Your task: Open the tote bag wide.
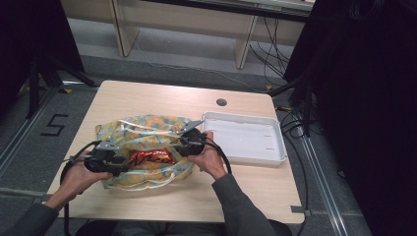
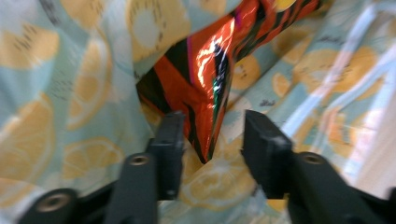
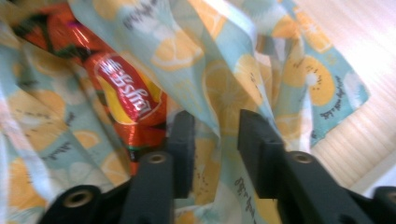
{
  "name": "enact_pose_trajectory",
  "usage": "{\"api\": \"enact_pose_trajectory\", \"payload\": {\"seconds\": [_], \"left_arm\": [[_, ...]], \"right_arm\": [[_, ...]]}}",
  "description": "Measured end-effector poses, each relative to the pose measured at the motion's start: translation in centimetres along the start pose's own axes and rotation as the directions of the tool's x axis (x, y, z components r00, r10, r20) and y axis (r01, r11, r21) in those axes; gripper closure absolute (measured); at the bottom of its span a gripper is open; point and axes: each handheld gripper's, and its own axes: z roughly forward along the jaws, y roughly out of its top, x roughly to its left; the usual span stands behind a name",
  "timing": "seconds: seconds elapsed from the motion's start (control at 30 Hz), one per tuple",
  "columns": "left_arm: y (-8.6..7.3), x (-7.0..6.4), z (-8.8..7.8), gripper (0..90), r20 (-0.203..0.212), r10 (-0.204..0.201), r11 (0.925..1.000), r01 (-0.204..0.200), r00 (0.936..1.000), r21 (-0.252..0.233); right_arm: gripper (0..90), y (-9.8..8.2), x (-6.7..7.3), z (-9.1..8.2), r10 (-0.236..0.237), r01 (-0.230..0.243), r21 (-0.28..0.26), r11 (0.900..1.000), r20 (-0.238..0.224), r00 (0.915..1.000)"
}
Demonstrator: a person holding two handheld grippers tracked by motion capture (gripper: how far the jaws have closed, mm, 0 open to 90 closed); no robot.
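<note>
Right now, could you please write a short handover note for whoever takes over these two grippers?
Left gripper: jaws apart, at the corner of the shiny red-orange foil snack packet; no grip visible.
Right gripper: jaws apart astride a fold of the light-blue orange-slice-print fabric bag, not pinching.
The bag lies crumpled mid-table; the packet sits in its mouth, partly covered. The white rectangular plastic tray is beside it on the person's right.
Left to do, probably: get the packet fully inside, or out; unclear which.

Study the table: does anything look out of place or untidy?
Yes. The lemon-print bag lies crumpled and bunched on the table, and a shiny red snack packet sits half-buried in its folds. The white tray beside it looks straight.
</note>
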Motion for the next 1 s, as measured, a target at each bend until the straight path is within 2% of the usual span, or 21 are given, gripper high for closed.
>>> {"api": "enact_pose_trajectory", "payload": {"seconds": [0.03, 0.07, 0.1, 0.13, 0.17, 0.2, 0.23, 0.3, 0.33, 0.4, 0.47, 0.5, 0.63, 0.7, 0.73, 0.77, 0.8, 0.83, 0.93, 0.97, 1.0], "left_arm": [[-0.1, 0.1, 0.7, 49.5, -0.003, -0.013, 0.9996, 0.013, 0.9999, 0.026], [-0.1, 0.1, 0.7, 44.5, -0.003, -0.013, 0.9996, 0.013, 0.9999, 0.026], [-0.2, 0.2, 1.2, 41.8, -0.023, -0.041, 0.9986, 0.042, 0.9989, 0.033], [-0.2, 0.3, 1.3, 40.7, -0.028, -0.046, 0.9984, 0.047, 0.9986, 0.032], [-0.2, 0.3, 1.3, 40.3, -0.028, -0.046, 0.9984, 0.047, 0.9986, 0.032], [-0.1, 0.2, 1.7, 40.3, -0.030, -0.055, 0.9982, 0.056, 0.9980, 0.023], [-0.1, 0.2, 1.7, 39.3, -0.030, -0.055, 0.9982, 0.056, 0.9980, 0.023], [0.3, -0.1, 2.2, 36.5, -0.027, -0.069, 0.9967, 0.070, 0.9973, 0.042], [0.3, -0.3, 2.3, 36.6, -0.035, -0.067, 0.9966, 0.069, 0.9971, 0.045], [0.5, -0.4, 2.5, 37.6, -0.041, -0.068, 0.9961, 0.070, 0.9969, 0.053], [0.5, -0.4, 2.5, 42.4, -0.038, -0.072, 0.9961, 0.074, 0.9967, 0.048], [0.6, -0.2, 2.4, 44.6, -0.049, -0.053, 0.9978, 0.055, 0.9974, 0.037], [0.7, 0.1, 2.5, 51.4, -0.050, -0.048, 0.9980, 0.050, 0.9976, 0.039], [0.7, 0.1, 2.6, 54.2, -0.048, -0.045, 0.9981, 0.047, 0.9978, 0.041], [0.8, 0.3, 2.8, 56.3, -0.038, -0.029, 0.9980, 0.031, 0.9989, 0.054], [0.9, 0.2, 2.9, 58.1, -0.035, -0.031, 0.9971, 0.034, 0.9989, 0.068], [0.9, 0.2, 2.9, 61.0, -0.035, -0.031, 0.9971, 0.034, 0.9989, 0.068], [0.9, 0.2, 3.1, 65.7, -0.044, 0.000, 0.9977, 0.003, 0.9990, 0.067], [1.0, 0.2, 3.1, 78.1, -0.059, 0.016, 0.9975, -0.011, 0.9981, 0.069], [1.1, 0.1, 3.0, 82.1, -0.072, 0.033, 0.9979, -0.029, 0.9969, 0.058], [1.1, 0.1, 3.0, 85.2, -0.072, 0.033, 0.9979, -0.029, 0.9969, 0.058]], "right_arm": [[59.7, 0.0, 0.0, -0.5, 0.005, -0.006, -0.012, 1.000, -0.005, 1.0000], [58.9, -0.1, -0.1, -1.0, -0.024, 0.023, -0.045, 0.999, -0.018, 0.9996], [58.4, -0.1, 0.0, -1.6, -0.007, 0.005, -0.043, 0.999, -0.035, 0.9994], [57.7, -0.2, 0.2, -2.0, -0.011, 0.009, -0.067, 0.998, -0.025, 0.9996], [57.0, -0.2, 0.3, -2.5, -0.016, 0.014, -0.070, 0.997, -0.034, 0.9993], [56.7, -0.3, 0.6, -2.9, 0.002, -0.005, -0.081, 0.997, -0.041, 0.9992], [56.2, -0.4, 0.7, -3.3, -0.020, 0.017, -0.090, 0.996, -0.035, 0.9992], [56.1, -0.7, 1.1, -3.7, -0.034, 0.030, -0.092, 0.995, -0.037, 0.9987], [56.1, -0.9, 1.4, -3.9, -0.019, 0.015, -0.091, 0.996, -0.049, 0.9986], [56.2, -1.4, 1.8, -3.9, -0.032, 0.027, -0.094, 0.995, -0.053, 0.9981], [56.1, -1.6, 1.9, -3.9, -0.034, 0.030, -0.077, 0.997, -0.058, 0.9977], [55.8, -2.0, 2.1, -3.8, -0.026, 0.022, -0.060, 0.998, -0.053, 0.9982], [53.9, -2.4, 1.9, -3.5, -0.033, 0.028, -0.057, 0.998, -0.086, 0.9958], [53.1, -2.5, 1.9, -3.4, -0.020, 0.015, -0.057, 0.998, -0.082, 0.9964], [53.0, -2.5, 1.9, -3.4, -0.018, 0.013, -0.060, 0.998, -0.081, 0.9965], [52.8, -2.5, 1.8, -3.5, -0.031, 0.026, -0.058, 0.998, -0.086, 0.9958], [52.8, -2.5, 1.8, -3.5, -0.031, 0.026, -0.058, 0.998, -0.086, 0.9958], [52.9, -2.6, 1.8, -3.5, -0.020, 0.015, -0.054, 0.998, -0.081, 0.9965], [52.9, -2.7, 1.6, -3.6, -0.036, 0.031, -0.064, 0.997, -0.077, 0.9964], [52.9, -2.8, 1.7, -3.6, -0.023, 0.018, -0.061, 0.998, -0.074, 0.9970], [52.9, -2.8, 1.7, -3.7, -0.022, 0.018, -0.062, 0.998, -0.071, 0.9972]]}}
